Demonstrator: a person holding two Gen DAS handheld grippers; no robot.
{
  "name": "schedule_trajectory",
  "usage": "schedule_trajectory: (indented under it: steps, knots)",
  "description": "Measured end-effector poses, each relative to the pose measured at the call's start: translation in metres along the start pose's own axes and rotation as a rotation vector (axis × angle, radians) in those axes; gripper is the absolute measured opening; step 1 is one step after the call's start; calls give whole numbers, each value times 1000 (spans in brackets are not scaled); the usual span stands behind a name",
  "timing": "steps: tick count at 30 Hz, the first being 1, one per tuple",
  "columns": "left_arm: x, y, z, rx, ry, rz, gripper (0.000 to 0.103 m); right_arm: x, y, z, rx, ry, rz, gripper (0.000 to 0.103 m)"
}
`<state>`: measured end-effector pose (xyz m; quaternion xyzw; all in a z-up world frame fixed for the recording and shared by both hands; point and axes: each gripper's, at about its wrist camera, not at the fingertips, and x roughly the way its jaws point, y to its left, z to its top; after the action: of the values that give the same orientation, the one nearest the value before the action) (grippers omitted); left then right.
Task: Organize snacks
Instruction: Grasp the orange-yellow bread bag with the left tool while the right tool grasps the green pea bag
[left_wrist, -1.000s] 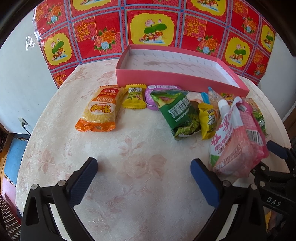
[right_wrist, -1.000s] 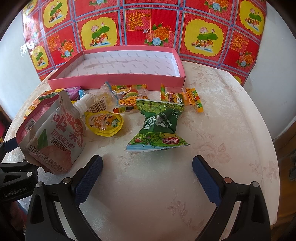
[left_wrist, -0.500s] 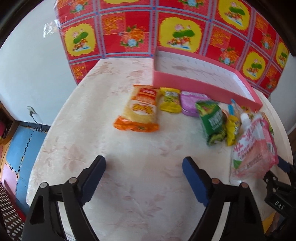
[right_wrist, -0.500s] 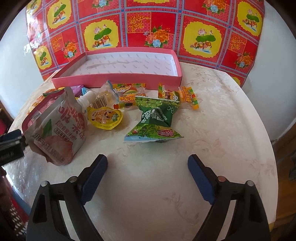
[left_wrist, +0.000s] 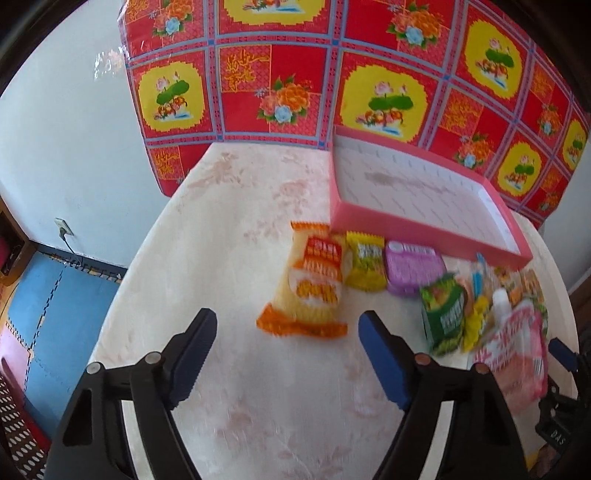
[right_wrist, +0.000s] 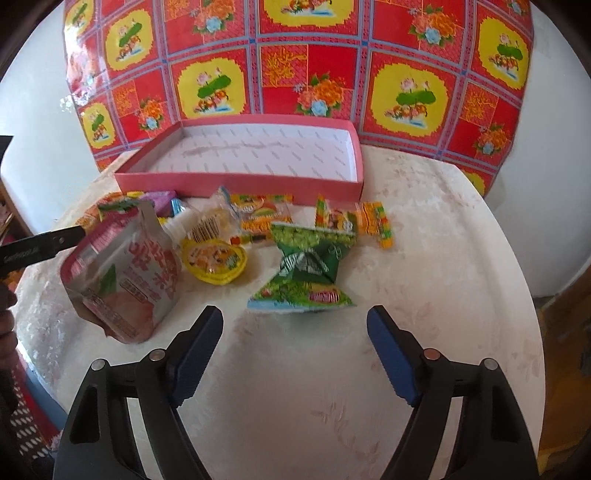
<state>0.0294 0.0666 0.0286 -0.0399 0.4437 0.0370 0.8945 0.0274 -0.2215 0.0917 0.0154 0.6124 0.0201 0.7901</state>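
Note:
A row of snacks lies in front of the empty pink box (left_wrist: 428, 225) (right_wrist: 236, 182). In the left wrist view my left gripper (left_wrist: 288, 325) hovers just short of the orange rice-cracker pack (left_wrist: 310, 288); its jaws are closing with nothing between them. Beside the pack lie a yellow candy (left_wrist: 364, 264), a purple tin (left_wrist: 412, 267) and a green bag (left_wrist: 441, 319). In the right wrist view my right gripper (right_wrist: 295, 321) hangs just short of the green pea bag (right_wrist: 304, 269); its jaws are closing on nothing. A pink drink pouch (right_wrist: 125, 277) (left_wrist: 511, 362) stands to the left.
A yellow jelly cup (right_wrist: 214, 260) and several small candy packs (right_wrist: 373, 219) lie between the pouch and the box. The round table (left_wrist: 236, 229) carries a pale flowered cloth. A red and yellow patterned sheet (right_wrist: 295, 62) hangs behind. Blue floor mats (left_wrist: 55, 295) show at the left.
The left gripper has swung left along the table, from the pink pouch toward the orange pack. Both pairs of jaws have narrowed. The right gripper has hardly moved.

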Motion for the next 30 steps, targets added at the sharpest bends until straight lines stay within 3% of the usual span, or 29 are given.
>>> schedule_trajectory:
  steps: [14,17,26,30]
  knots:
    - [29,-2,18,-19,33,-2,69,8,-24,24,68,2,4,75]
    - [36,-3,19,-23,49,-15,63,12,-25,26,80,22,25,67]
    - [42,-9,21,13,12,28,63,20,-20,25,70,38,50,65]
    - [44,-9,23,26,7,24,57,26,-19,24,81,54,60,60]
